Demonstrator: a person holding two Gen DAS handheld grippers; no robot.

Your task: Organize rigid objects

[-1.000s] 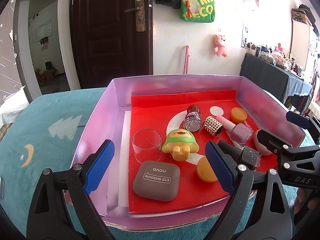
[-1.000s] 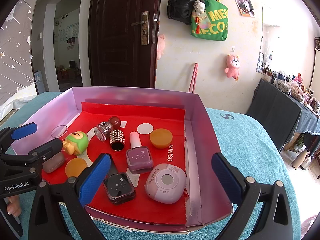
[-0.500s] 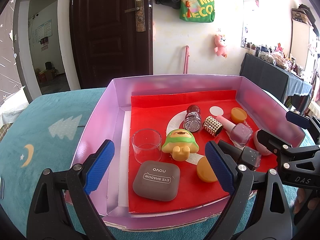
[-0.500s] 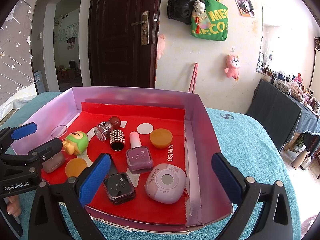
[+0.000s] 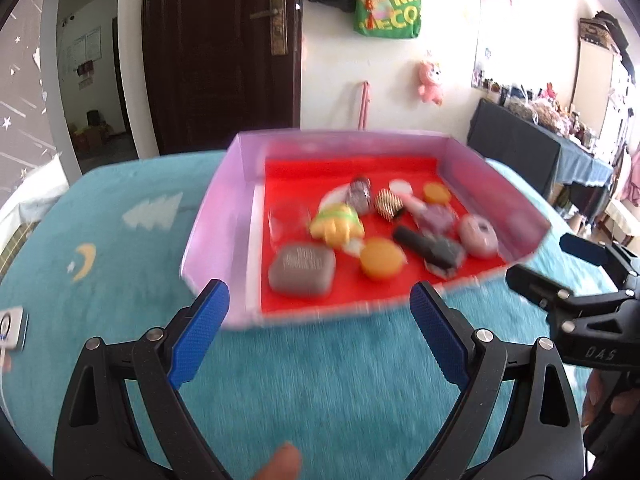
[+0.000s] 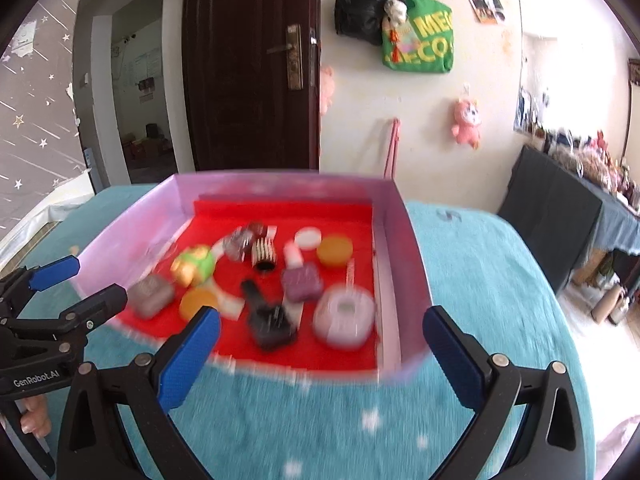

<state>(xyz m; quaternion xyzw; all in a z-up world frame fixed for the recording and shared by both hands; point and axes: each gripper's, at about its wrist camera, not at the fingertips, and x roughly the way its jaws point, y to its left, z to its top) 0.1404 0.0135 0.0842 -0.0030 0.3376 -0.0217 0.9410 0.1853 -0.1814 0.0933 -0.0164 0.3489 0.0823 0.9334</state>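
- We see two hand-held grippers. The left hand-held gripper [image 5: 316, 320] has its blue pads spread wide with nothing between them, and it hovers over the teal blanket [image 5: 320, 380], just short of the tray.
- The right hand-held gripper [image 6: 320, 344] is spread just as wide and is also empty, above the tray's near edge.
- One pink-walled tray [image 5: 224, 216] with a red floor lies on the blanket and holds all the small things; the views are blurred.
- Inside it we count two orange discs: one near the front [image 5: 382, 259] and one toward the back right [image 5: 437, 193].
- We count one grey case [image 5: 302, 269] at the front left and one yellow-and-green toy [image 5: 338, 224] just behind it.
- One black bottle [image 5: 430, 246] lies on its side right of the near disc, and one purple bottle [image 6: 302, 280] lies behind it.
- One round pink case [image 6: 344, 320] sits at the front right.
- One gold studded cap [image 5: 388, 202] and one dark glittery jar [image 5: 359, 196] lie side by side toward the back.
- One clear cup [image 5: 286, 218] shows faintly by the left wall.
- One small white device [image 5: 11, 326] lies on the blanket, well apart at the left.
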